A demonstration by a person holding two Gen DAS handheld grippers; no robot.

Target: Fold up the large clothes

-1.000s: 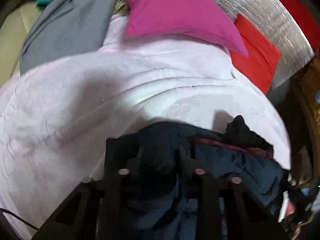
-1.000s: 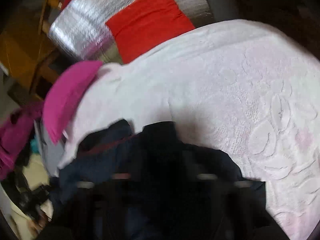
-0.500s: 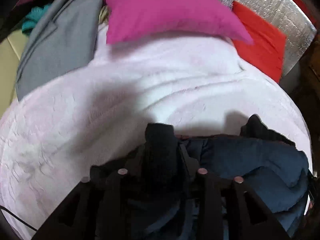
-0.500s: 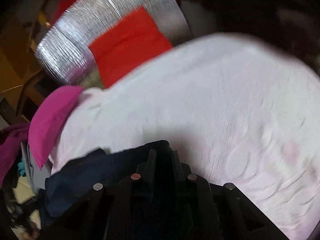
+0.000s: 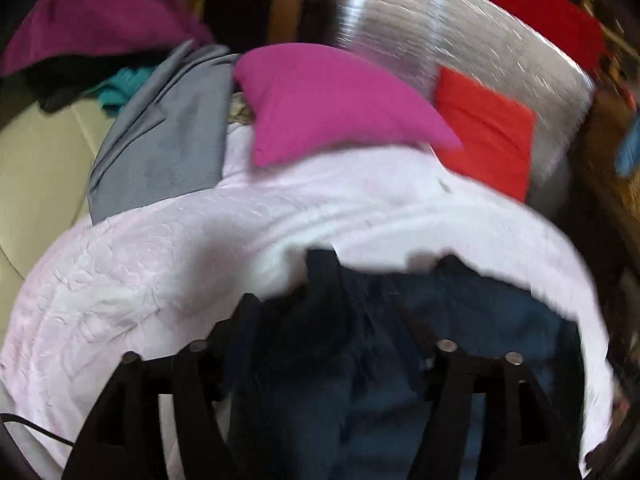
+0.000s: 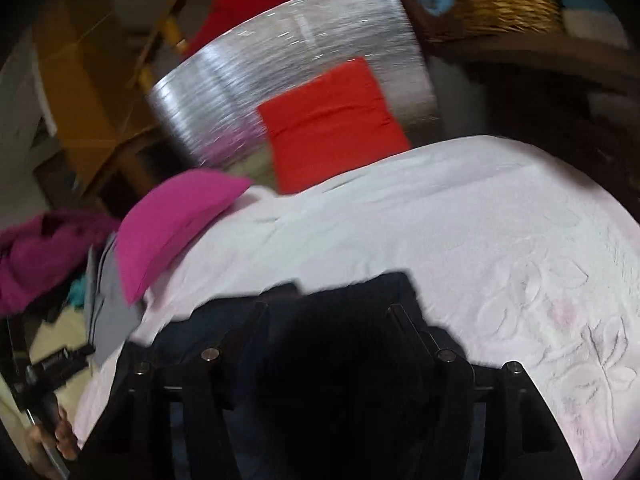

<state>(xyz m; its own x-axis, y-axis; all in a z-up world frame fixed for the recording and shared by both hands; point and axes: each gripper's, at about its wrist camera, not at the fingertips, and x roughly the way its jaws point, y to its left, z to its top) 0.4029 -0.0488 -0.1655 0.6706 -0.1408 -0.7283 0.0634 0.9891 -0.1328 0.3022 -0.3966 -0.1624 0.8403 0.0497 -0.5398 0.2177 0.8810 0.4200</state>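
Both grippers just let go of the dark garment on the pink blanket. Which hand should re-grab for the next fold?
Probably the left. The left gripper has blue cloth of the dark garment visible beside it; the right gripper's view shows only shadowed fabric.

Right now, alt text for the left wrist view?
The left tongs stand open, jaws just spread, over a dark navy garment lying between them on a pale pink bedspread. Behind lie a magenta pillow, grey cloth and a red cloth on silver foil.
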